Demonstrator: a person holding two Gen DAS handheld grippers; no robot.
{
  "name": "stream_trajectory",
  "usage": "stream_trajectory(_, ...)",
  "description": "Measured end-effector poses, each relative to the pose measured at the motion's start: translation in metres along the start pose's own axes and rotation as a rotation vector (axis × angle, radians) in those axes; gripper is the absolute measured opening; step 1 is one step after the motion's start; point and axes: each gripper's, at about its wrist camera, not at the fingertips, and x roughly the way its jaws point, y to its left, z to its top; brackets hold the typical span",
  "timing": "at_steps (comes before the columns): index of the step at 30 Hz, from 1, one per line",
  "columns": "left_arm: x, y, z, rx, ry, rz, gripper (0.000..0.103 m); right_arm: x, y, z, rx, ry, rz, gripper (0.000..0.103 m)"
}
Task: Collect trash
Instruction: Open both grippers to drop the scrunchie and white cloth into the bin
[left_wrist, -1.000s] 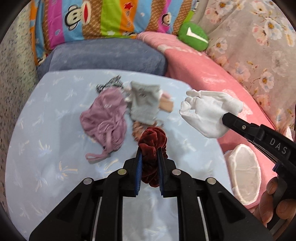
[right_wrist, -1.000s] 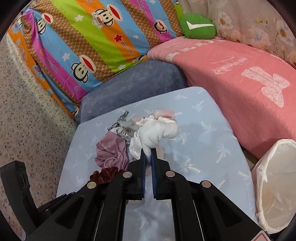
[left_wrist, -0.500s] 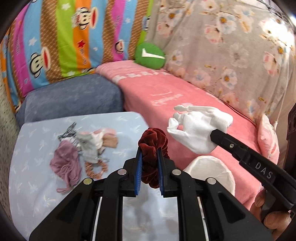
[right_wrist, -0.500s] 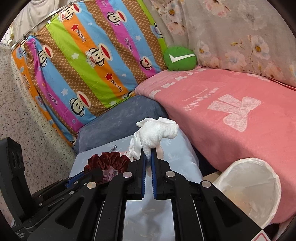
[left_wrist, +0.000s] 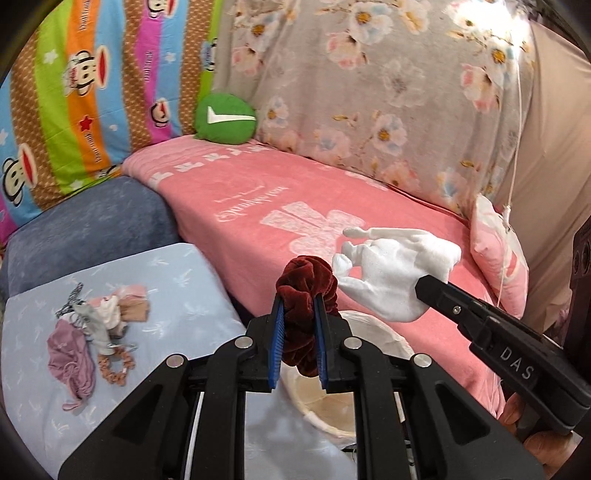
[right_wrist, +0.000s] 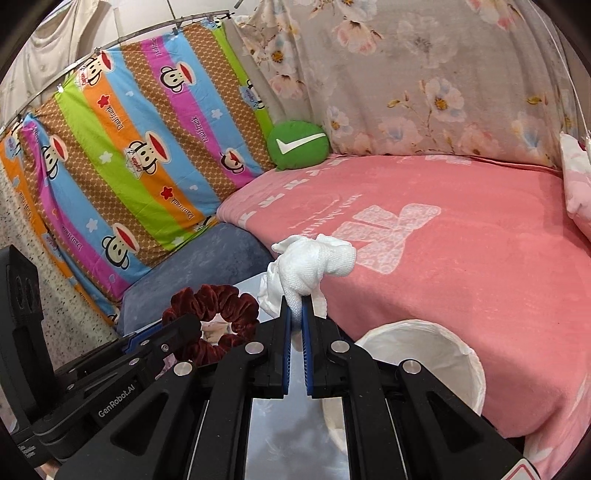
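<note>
My left gripper (left_wrist: 298, 314) is shut on a dark red velvet scrunchie (left_wrist: 306, 286) and holds it in the air above the white-lined bin (left_wrist: 373, 332). The scrunchie also shows in the right wrist view (right_wrist: 218, 295). My right gripper (right_wrist: 295, 314) is shut on a crumpled white tissue (right_wrist: 314, 262), held up left of the bin (right_wrist: 454, 354). The tissue shows in the left wrist view (left_wrist: 395, 273), to the right of the scrunchie. More items lie in a pile (left_wrist: 96, 325) on the light blue table (left_wrist: 177, 280).
A pink blanket (right_wrist: 461, 240) covers the bed behind the bin. A green round cushion (right_wrist: 297, 144) and a striped monkey-print cloth (right_wrist: 140, 155) stand at the back. A blue-grey cushion (left_wrist: 85, 221) lies beyond the table. A mauve cloth (left_wrist: 70, 354) and a peach scrunchie (left_wrist: 116, 365) are in the pile.
Both grippers have lifted away from the table and swung right toward the bin, each still holding its item. The pile has dropped to the lower left of the left wrist view.
</note>
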Motion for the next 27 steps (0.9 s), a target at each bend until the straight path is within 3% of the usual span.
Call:
stream_trajectory(9,0.027,-0.045,-0.002,0.065,0.054,-0.047,0.016,-0.009,-0.05,-0.007,0.062,0.002,-0.058,0.005)
stream_trajectory(19,0.041,-0.058,-0.002,0.083,0.076,-0.076,0.019,-0.001,-0.065,-0.011,0.079,0.022,-0.081,0.006)
stream_trajectory(21,0.043,-0.056,-0.002,0.074,0.076,-0.073,0.03,0.001,-0.065,-0.012,0.079,0.029,-0.083,0.009)
stream_trajectory(23,0.044,-0.056,-0.001,0.074,0.059,-0.052,0.06,0.004,-0.065,-0.013,0.081,0.03,-0.097,0.011)
stream_trajectory(24,0.043,-0.055,-0.001,0.076,0.051,-0.038,0.066,0.005,-0.065,-0.014,0.083,0.034,-0.101,0.013)
stream_trajectory(27,0.043,-0.053,-0.002,0.082,0.049,-0.019,0.067,0.007,-0.065,-0.016,0.097,0.037,-0.101,0.019)
